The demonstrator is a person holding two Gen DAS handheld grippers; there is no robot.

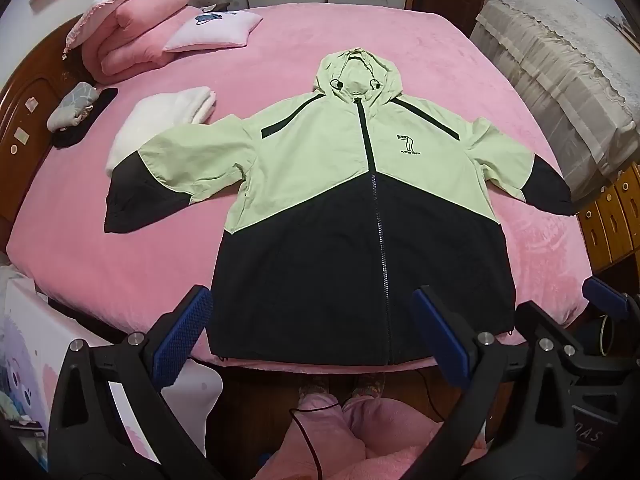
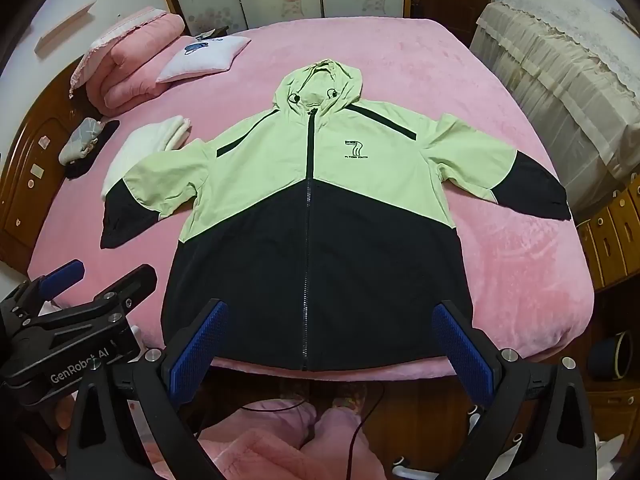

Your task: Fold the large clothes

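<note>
Folding has not begun: the zipped pale-green-and-black hooded jacket (image 1: 344,200) lies flat mid-frame on the pink bed (image 1: 120,248), while the left gripper (image 1: 312,336) and right gripper (image 2: 328,344) hang spread and empty at its hem, so a sleeve likely needs pinching next.

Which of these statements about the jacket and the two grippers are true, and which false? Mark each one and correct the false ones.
1. The jacket lies spread flat on the pink bed with its front zip closed. True.
2. The left gripper is clamped on the jacket's hem. False: its jaws stand open, holding nothing.
3. Both sleeves are already folded across the chest. False: each sleeve lies out to its side.
4. The right gripper is open. True.
5. A folded white cloth lies on the bed beside one sleeve. True.
6. The hood is black. False: it is light green.
</note>
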